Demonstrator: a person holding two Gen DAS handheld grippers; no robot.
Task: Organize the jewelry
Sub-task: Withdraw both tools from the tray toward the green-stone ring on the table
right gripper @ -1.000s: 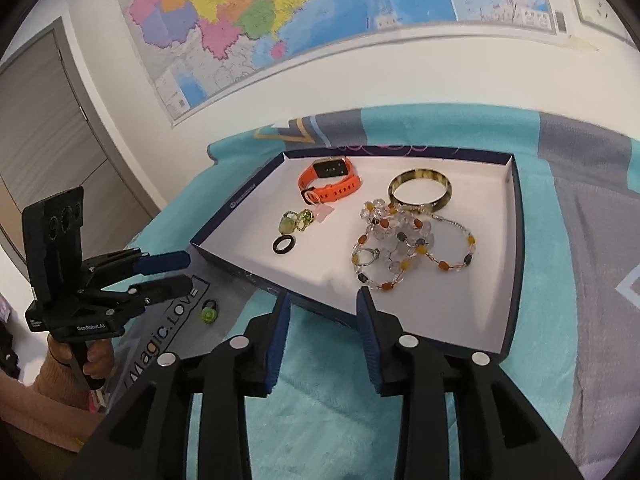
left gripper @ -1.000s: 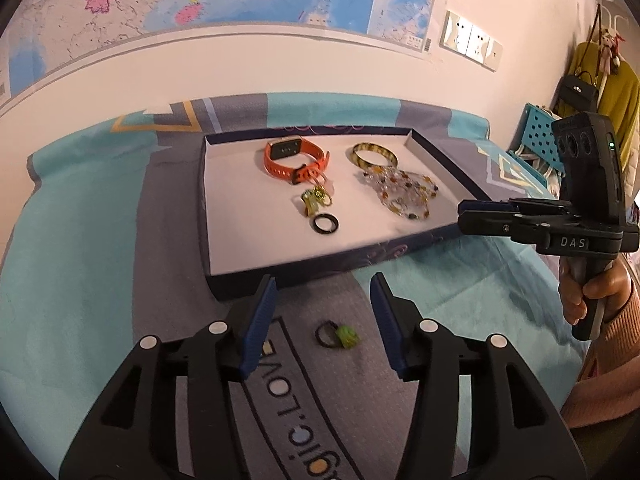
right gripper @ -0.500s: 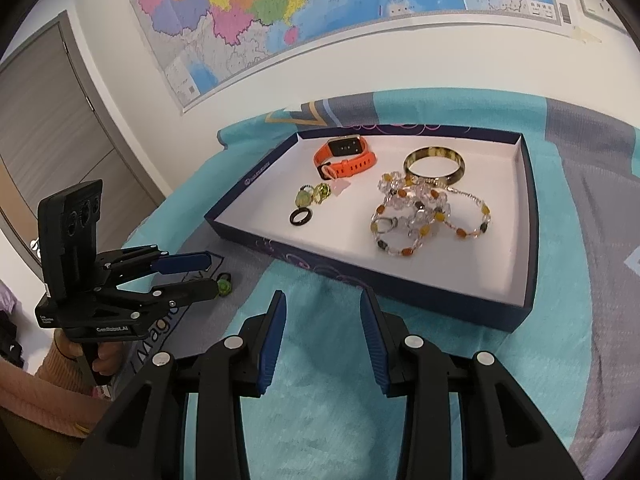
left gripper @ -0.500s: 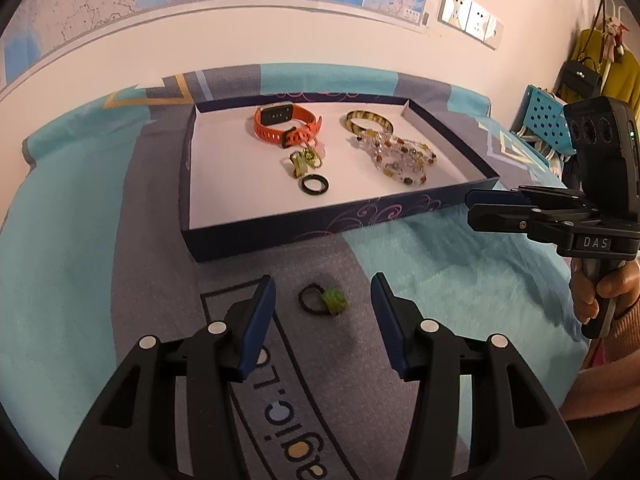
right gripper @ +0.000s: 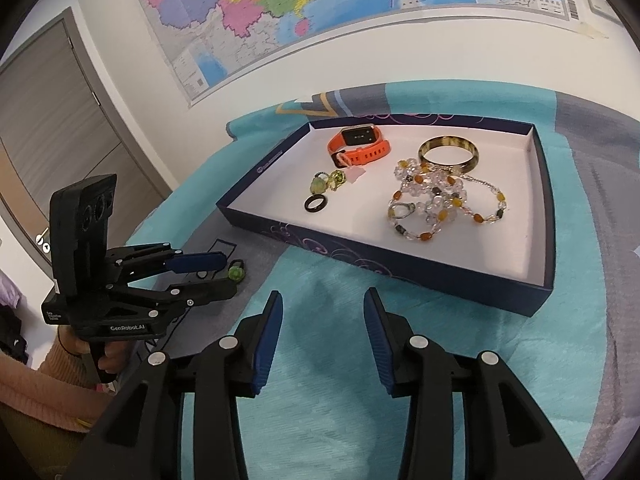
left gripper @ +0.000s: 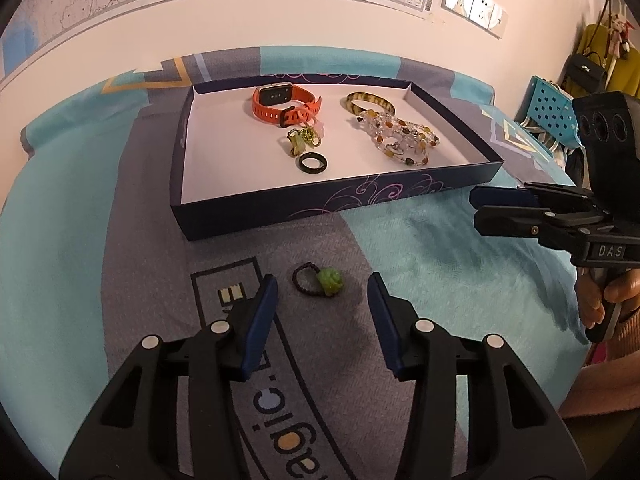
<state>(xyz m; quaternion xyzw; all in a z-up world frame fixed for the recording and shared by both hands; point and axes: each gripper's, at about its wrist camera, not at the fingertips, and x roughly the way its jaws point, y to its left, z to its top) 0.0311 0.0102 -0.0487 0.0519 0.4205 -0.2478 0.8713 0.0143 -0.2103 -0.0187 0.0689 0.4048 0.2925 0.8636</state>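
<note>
The green-bead ring lies on the bed cover short of the tray, just ahead of the wide-open, empty left gripper; judged light, small and apt to slip, best pinched across the bead.

A home bedroom is shown: a bed covered by a teal blanket, a wall map, a door, and hung bags.

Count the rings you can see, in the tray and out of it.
3, maybe more. A black ring and a green-stone ring lie in the tray; a green-bead ring lies on the cloth before the left gripper. The bead pile may hide others.
</note>
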